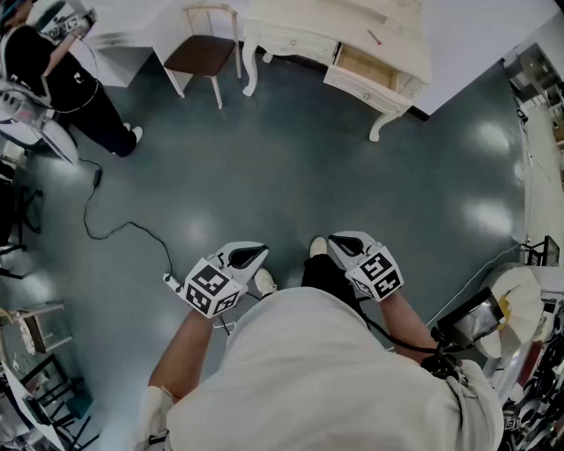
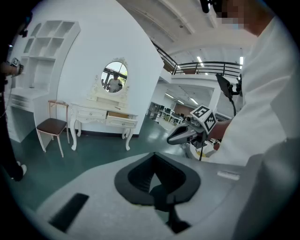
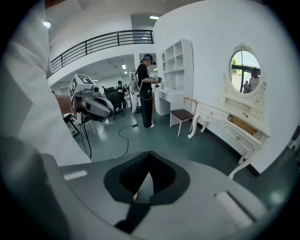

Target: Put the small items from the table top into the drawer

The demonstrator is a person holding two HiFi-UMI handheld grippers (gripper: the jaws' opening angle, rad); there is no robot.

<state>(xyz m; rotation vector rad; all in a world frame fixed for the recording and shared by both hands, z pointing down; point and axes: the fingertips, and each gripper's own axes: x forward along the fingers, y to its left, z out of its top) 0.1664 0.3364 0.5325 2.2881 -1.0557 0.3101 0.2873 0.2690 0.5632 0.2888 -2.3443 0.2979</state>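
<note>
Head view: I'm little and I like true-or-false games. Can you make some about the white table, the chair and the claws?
1. The drawer in the white table is pulled open. True.
2. The right claw is carrying a small toy. False: it is shut with nothing in it.
3. The chair stands beside the white table. True.
4. The person holding the claws is standing right up against the table. False: a wide stretch of dark floor lies between them and the table.
5. A black cable snakes across the floor. True.
</note>
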